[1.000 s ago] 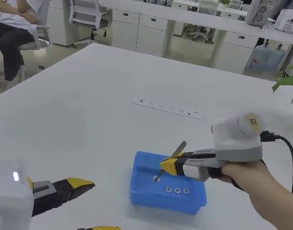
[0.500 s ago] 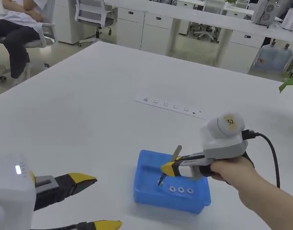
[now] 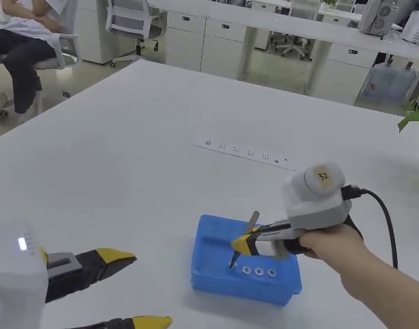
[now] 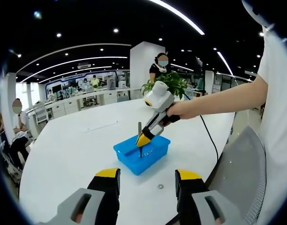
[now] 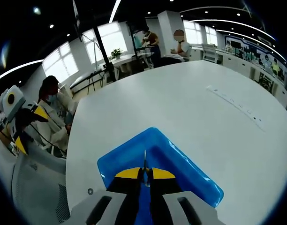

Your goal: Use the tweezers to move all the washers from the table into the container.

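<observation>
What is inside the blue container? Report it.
Three washers in a row on the container's floor, with the tweezers' tips dipped in beside them. The right tongs hide part of the floor.

In the head view a white table (image 3: 127, 137) spreads wide, with a power strip (image 3: 244, 152) at its centre. Chairs (image 3: 131, 20) stand at 11 o'clock, white cabinets (image 3: 216, 44) at 12, a water jug (image 3: 389, 82) and plant (image 3: 418, 118) at 2. Light strips (image 4: 87, 47) curve overhead.
</observation>
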`<state>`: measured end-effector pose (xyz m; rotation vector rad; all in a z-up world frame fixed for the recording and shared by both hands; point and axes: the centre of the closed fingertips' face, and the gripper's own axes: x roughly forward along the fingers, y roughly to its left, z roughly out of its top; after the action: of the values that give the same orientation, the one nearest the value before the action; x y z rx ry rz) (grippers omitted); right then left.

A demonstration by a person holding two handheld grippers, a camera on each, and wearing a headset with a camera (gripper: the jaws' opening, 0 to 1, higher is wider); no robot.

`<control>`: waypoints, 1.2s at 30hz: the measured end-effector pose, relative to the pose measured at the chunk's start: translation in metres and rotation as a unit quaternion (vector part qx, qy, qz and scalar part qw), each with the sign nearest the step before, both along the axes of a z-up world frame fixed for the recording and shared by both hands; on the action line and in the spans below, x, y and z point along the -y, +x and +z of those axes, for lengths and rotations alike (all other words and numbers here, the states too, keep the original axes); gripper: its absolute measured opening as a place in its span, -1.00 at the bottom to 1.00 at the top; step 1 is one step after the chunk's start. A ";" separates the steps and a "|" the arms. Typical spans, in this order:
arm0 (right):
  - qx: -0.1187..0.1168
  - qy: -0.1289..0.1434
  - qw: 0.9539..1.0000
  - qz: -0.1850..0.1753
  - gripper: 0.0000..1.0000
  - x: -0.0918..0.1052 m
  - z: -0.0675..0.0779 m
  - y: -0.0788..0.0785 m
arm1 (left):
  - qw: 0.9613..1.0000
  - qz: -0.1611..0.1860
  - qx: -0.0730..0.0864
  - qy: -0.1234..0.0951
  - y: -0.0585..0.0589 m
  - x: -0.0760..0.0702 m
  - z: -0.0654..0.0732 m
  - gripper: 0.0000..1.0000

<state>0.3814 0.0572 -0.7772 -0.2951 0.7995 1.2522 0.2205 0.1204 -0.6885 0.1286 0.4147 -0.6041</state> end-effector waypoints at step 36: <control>-0.005 0.071 0.996 0.062 -0.93 -0.017 0.031 -0.100 | 1.000 -0.011 -0.007 0.003 -0.003 0.006 -0.003 -0.09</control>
<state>0.2814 0.0742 -0.7466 -0.2267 0.7063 1.4217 0.2178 0.1146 -0.6917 0.1341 0.4283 -0.6253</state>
